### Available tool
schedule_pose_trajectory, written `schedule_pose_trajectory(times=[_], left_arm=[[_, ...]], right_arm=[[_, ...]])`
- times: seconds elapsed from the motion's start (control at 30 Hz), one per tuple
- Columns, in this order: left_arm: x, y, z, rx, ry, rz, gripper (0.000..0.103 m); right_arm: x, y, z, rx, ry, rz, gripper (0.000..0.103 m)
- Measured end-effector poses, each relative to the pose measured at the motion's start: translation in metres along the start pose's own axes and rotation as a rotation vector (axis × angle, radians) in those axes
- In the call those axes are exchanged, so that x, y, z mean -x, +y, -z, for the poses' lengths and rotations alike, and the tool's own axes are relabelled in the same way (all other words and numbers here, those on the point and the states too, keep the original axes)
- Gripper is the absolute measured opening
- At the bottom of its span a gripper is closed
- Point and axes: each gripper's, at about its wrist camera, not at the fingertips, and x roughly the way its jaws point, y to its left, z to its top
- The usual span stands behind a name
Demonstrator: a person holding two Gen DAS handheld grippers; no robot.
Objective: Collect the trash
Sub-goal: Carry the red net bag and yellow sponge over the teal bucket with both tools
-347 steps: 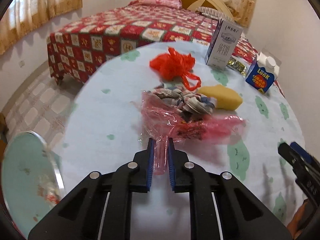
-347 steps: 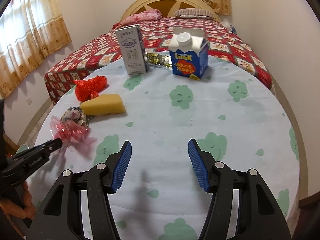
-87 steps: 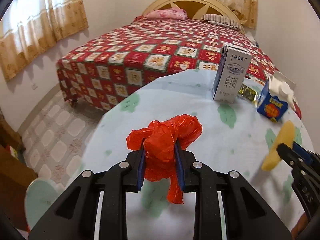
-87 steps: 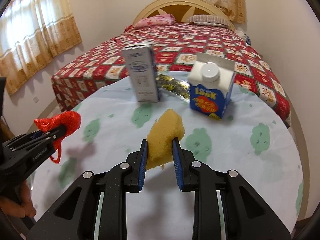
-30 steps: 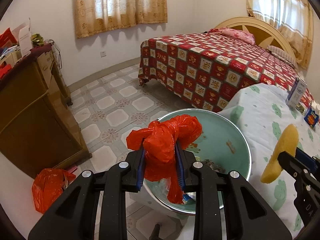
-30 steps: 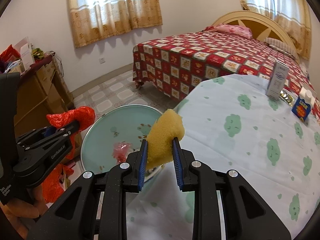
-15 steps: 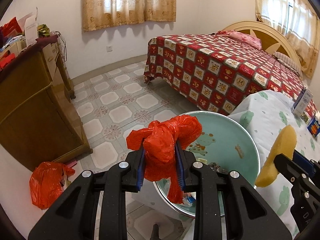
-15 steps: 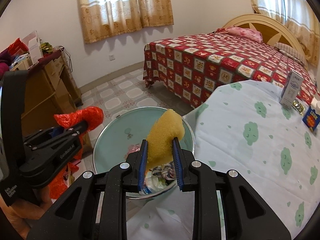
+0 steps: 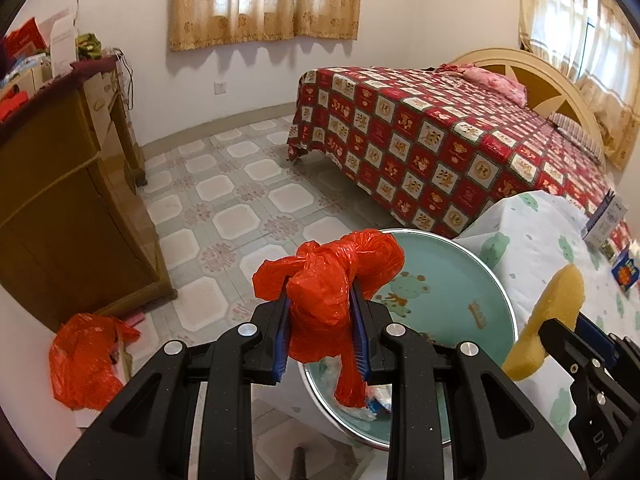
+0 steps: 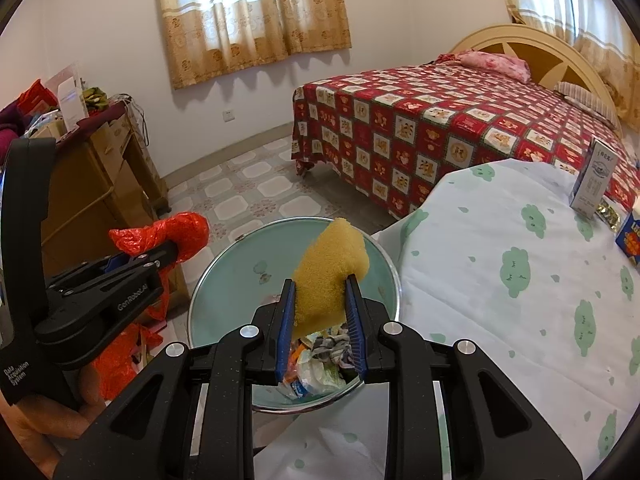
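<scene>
Over the round green bin (image 9: 460,280), the left hand-held gripper (image 9: 322,332) squeezes a crinkly red plastic bag (image 9: 328,284) between its blue ribbed pads. The bag is shiny and knotted into a lumpy ball, with a thin tail that hangs down below the pads. Beside it, the right hand-held gripper (image 10: 320,320) pinches a yellow sponge (image 10: 330,268). The sponge is soft and full of tiny holes, shaped like a fat wedge, and it sticks up above the pads.

The bin has a silver metal rim and a smooth green inside with a little bear picture. At its bottom lies a heap of crumpled wrappers and scraps (image 10: 320,364).

The desk (image 10: 500,280) stands just beside the bin, under a pale cloth with green cloud shapes. At its far edge stand a tall white carton (image 10: 592,182) and a blue carton (image 10: 632,236). Another red bag (image 9: 84,364) slumps on the tiled floor.
</scene>
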Motion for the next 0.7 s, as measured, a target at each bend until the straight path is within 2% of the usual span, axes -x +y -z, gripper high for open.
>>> schedule_pose_trajectory(times=[0.2,0.47,0.7], left_arm=[[-0.006,0.003,0.0,0.027,0.02,0.026,0.026],[-0.014,-0.025,-0.01,-0.03,0.011,0.01,0.026],[-0.023,-0.034,-0.011,-0.04,0.018,0.012,0.026]], right_arm=[[-0.002,-0.012,-0.001,-0.014,-0.002,0.023,0.025],[-0.009,-0.017,0.002,-0.006,0.016,0.028,0.026],[-0.018,-0.016,0.001,0.008,0.03,0.043,0.026]])
